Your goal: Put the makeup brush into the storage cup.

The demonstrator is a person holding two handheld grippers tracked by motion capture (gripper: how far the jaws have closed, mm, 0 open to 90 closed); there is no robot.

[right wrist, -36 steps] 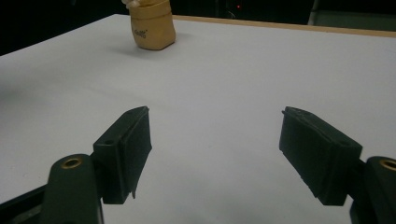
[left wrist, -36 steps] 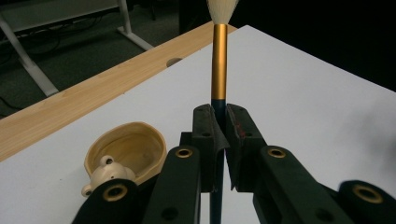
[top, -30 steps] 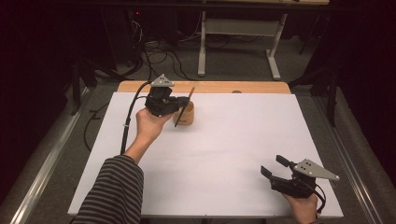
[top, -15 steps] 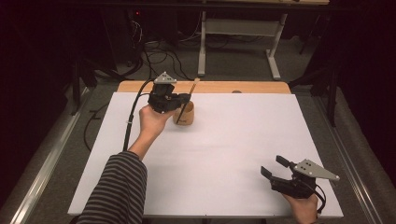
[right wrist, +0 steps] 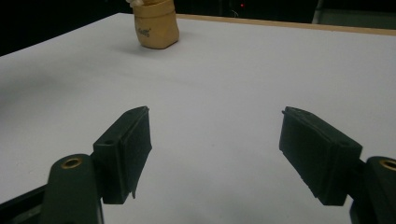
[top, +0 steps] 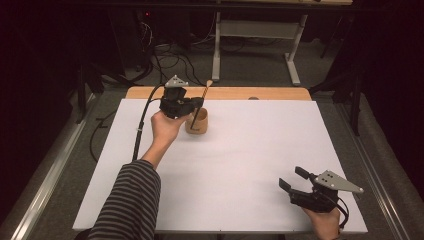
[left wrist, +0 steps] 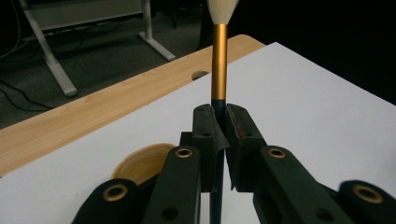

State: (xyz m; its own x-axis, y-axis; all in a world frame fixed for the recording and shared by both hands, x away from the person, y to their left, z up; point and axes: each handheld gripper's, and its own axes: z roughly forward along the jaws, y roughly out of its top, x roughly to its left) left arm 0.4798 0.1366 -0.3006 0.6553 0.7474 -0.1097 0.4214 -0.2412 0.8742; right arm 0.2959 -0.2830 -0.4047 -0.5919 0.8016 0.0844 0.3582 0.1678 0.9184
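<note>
Here: left gripper [top: 192, 106] clamped on a brush [left wrist: 219, 56], handle tip at the cup [top: 197, 121], 11 o'clock on the tabletop [top: 240, 165]. Right gripper [top: 295, 179] wide, empty, 5 o'clock. Risk: tilted handle catching the rim, tipping the cup.

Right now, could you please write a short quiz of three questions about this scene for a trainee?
1. True or false: the left gripper is shut on the brush.
2. What stands under the left gripper? A) a wooden cup B) a glass bottle C) a metal tray
3. Fill in: the jaws of the right gripper stand ____ over the white table.

Key: 1 true. 2 A, the wooden cup. 3 open, nothing between them.
</note>
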